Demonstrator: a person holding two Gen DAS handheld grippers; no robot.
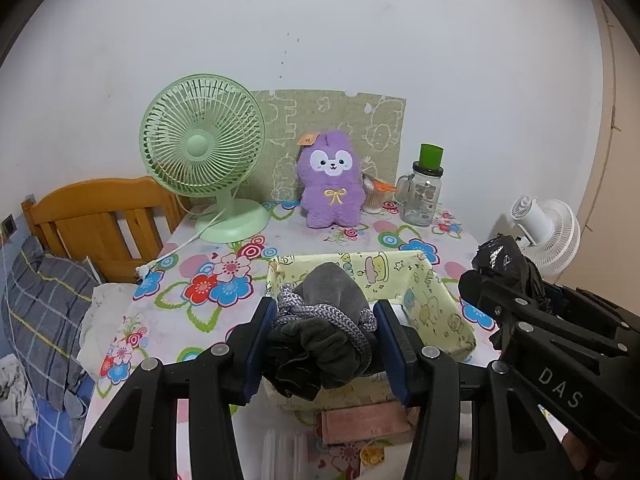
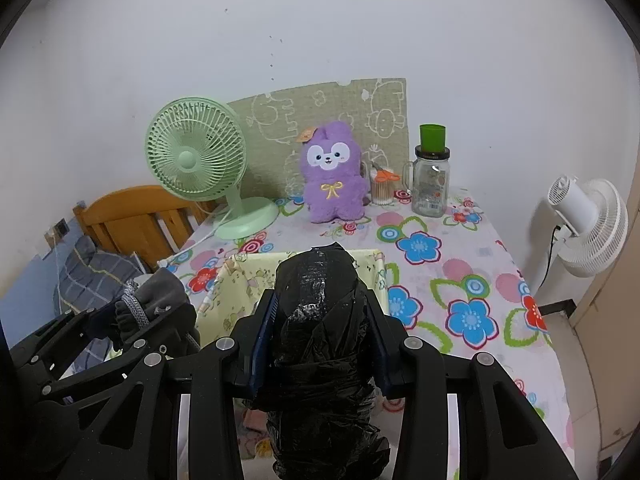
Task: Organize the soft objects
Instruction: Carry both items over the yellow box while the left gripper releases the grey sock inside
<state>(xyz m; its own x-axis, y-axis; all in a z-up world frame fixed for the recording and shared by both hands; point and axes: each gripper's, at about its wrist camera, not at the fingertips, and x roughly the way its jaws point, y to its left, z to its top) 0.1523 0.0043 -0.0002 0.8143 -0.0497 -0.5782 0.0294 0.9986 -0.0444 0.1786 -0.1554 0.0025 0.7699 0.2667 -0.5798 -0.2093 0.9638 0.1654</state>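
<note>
My left gripper (image 1: 326, 316) is shut on a grey cloth bundle (image 1: 320, 344) tied with a grey braided cord, held over the yellow fabric storage box (image 1: 436, 300). My right gripper (image 2: 320, 312) is shut on a black plastic-wrapped bundle (image 2: 316, 320), also above the box (image 2: 236, 280). In the left wrist view the right gripper shows at the right edge with the black bundle (image 1: 500, 260). In the right wrist view the left gripper holds the grey bundle (image 2: 156, 300) at the left. A purple plush toy (image 1: 332, 180) sits upright at the back of the table.
A green desk fan (image 1: 204, 140) stands back left with its cord on the floral tablecloth (image 2: 460, 280). A glass jar with a green cup (image 1: 424, 188) and a cup of sticks stand back right. A white fan (image 2: 588, 224) is off the table's right. A wooden bed frame (image 1: 100, 224) lies left.
</note>
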